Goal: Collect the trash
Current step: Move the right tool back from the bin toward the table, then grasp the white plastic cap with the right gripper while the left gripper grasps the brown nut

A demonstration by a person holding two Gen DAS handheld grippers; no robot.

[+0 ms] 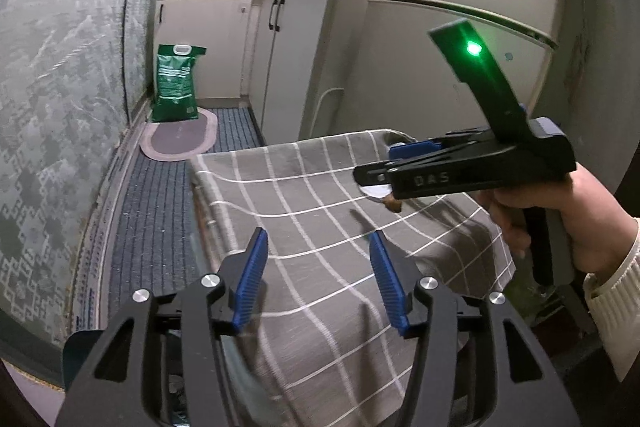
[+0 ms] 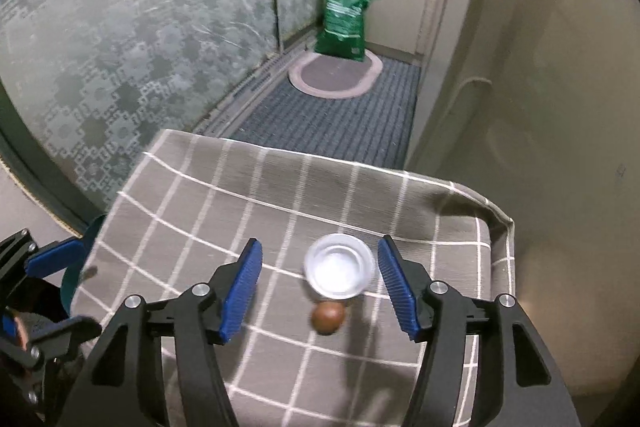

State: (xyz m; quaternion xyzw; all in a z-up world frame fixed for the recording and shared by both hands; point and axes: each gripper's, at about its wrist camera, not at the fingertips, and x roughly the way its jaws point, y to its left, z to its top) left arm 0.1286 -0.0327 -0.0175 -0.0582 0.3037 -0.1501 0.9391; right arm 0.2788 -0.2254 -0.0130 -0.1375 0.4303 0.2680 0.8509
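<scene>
A clear plastic cup (image 2: 339, 271) stands on the grey checked tablecloth (image 2: 240, 195), and a small brown round thing (image 2: 328, 318) lies just in front of it. Above them my right gripper (image 2: 320, 242) hangs open; the cup sits nearer its right finger, with no pad touching it. From the left wrist view the right gripper (image 1: 384, 163) shows side-on in a hand (image 1: 560, 211), with slivers of the cup (image 1: 376, 191) and the brown thing (image 1: 394, 205) under it. My left gripper (image 1: 318, 235) is open and empty over the cloth's near left part.
A green bag (image 1: 176, 83) and an oval mat (image 1: 180, 139) lie on the striped floor runner beyond the table. White cabinets (image 1: 288, 59) and a fridge (image 1: 460, 67) stand to the right, a patterned glass door (image 1: 60, 87) to the left. A dark teal rim (image 2: 76, 267) shows beside the table's left edge.
</scene>
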